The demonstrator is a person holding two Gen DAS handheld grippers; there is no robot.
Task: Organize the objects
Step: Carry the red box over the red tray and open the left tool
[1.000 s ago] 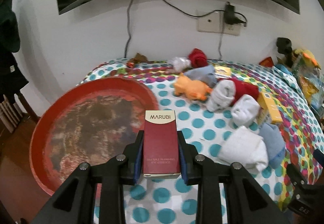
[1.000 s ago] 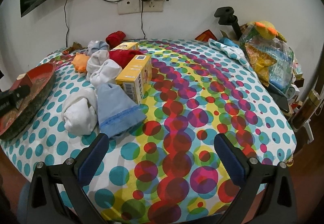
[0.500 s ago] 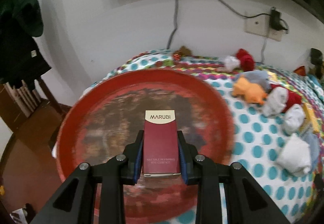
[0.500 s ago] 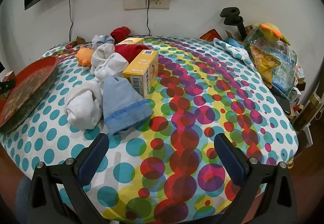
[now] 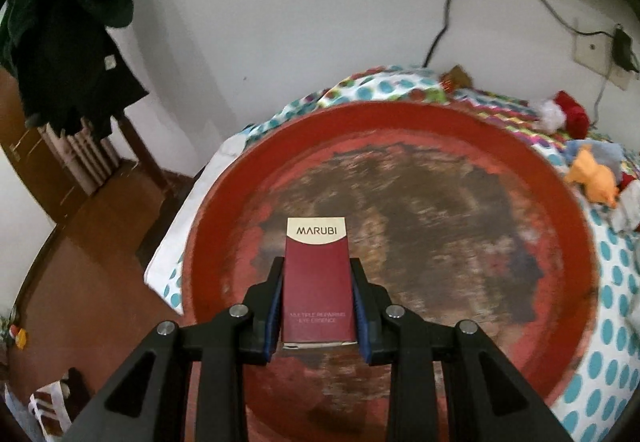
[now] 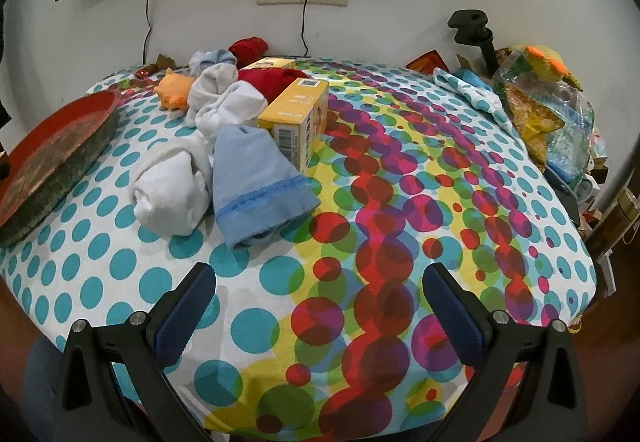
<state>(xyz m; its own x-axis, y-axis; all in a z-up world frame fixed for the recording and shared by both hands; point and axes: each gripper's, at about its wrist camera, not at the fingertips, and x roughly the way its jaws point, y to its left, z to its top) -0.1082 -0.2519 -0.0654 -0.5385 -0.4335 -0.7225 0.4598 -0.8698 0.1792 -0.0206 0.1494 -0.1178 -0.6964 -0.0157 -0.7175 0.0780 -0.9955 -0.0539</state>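
My left gripper (image 5: 316, 266) is shut on a dark red MARUBI box (image 5: 318, 282) and holds it over the worn round red tray (image 5: 560, 210), left of the tray's middle. The tray also shows at the left edge of the right wrist view (image 6: 92, 102). My right gripper (image 6: 318, 282) is open and empty above the dotted tablecloth (image 6: 400, 202) near the table's front edge. Ahead of it lie a blue folded cloth (image 6: 256, 178), a white rolled cloth (image 6: 172, 194) and a yellow box (image 6: 296, 118).
More rolled socks, a red cloth (image 6: 276, 80) and an orange toy (image 6: 174, 88) are piled at the back of the table. Bags and a black stand (image 6: 476, 30) crowd the right side. A chair with dark clothes (image 5: 68, 42) stands left of the table.
My left gripper has carried the MARUBI box leftwards, from over the tablecloth to over the red tray. My right gripper has edged slightly closer to the pile, still open.
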